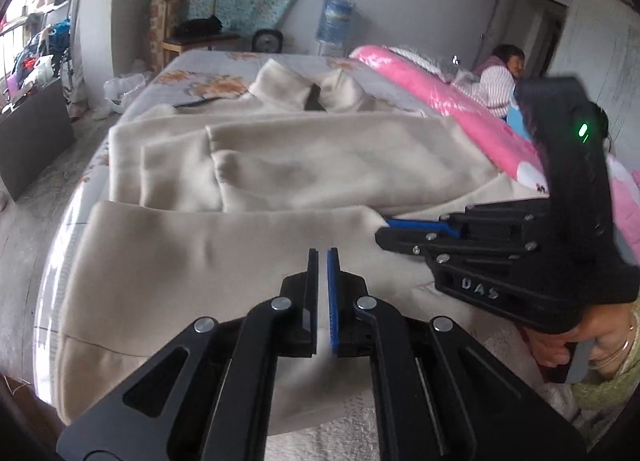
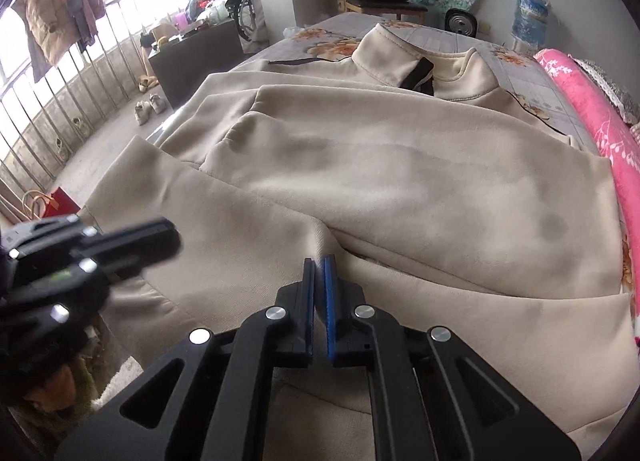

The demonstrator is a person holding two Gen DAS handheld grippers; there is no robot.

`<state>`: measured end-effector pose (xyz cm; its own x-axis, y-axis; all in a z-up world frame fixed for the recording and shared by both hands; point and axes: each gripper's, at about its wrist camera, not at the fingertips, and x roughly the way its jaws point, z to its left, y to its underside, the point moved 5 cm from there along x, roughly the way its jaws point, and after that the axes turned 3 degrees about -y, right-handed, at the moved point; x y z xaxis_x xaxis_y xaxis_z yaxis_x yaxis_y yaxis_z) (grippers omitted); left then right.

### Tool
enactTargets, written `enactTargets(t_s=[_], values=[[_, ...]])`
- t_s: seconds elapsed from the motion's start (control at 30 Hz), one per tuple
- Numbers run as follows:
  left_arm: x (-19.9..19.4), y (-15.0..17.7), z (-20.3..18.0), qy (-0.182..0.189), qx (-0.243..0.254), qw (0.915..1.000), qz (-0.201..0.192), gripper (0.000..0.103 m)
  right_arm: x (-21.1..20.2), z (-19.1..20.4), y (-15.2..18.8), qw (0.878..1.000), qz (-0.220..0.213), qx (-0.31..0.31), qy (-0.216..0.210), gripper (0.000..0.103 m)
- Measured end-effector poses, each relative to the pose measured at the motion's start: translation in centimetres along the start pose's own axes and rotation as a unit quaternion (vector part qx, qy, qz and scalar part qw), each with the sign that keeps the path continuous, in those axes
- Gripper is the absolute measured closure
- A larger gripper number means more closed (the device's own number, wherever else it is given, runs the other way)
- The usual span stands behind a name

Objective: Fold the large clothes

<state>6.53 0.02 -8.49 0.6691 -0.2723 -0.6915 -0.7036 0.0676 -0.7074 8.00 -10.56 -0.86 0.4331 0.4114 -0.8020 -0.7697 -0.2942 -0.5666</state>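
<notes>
A large beige jacket (image 1: 304,165) lies on the bed, collar at the far end, sleeves folded across its body; it also shows in the right wrist view (image 2: 400,181). My left gripper (image 1: 323,255) is shut on the jacket's near hem fabric, which shows pale between its pads. My right gripper (image 2: 319,261) is shut on a raised fold of the same lower part. The right gripper also shows in the left wrist view (image 1: 386,229), lying sideways at the hem's right end. The left gripper shows blurred at the left of the right wrist view (image 2: 172,237).
The bed has a grey flowered sheet (image 1: 200,77). A pink quilt (image 1: 460,109) lies along its right side, with a person (image 1: 500,77) beyond it. A dark cabinet (image 2: 192,57) and shoes (image 2: 148,107) are on the floor to the left. A wooden chair (image 1: 188,21) and water bottle (image 1: 334,21) stand behind.
</notes>
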Motion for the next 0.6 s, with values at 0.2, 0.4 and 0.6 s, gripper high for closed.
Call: enactTargets(t_s=[0.2,0.4,0.6], values=[[1.2,0.9,-0.6,-0.016,0.006,0.9993,0.032,0.098,-7.9,-3.0,0.1,0.996,-0.083,0.026,0.013,0.088],[1.4,0.9,-0.6,-0.022,0.003,0.9993,0.032,0.098,-11.7,-11.8,2.6,0.979,-0.058,0.054,0.188,0.061],[2.2,0.6,-0.8,-0.028,0.011,0.9991,0.032,0.098,-9.5,-16.0,5.4,0.974,-0.002,0.09,0.205,0.073]])
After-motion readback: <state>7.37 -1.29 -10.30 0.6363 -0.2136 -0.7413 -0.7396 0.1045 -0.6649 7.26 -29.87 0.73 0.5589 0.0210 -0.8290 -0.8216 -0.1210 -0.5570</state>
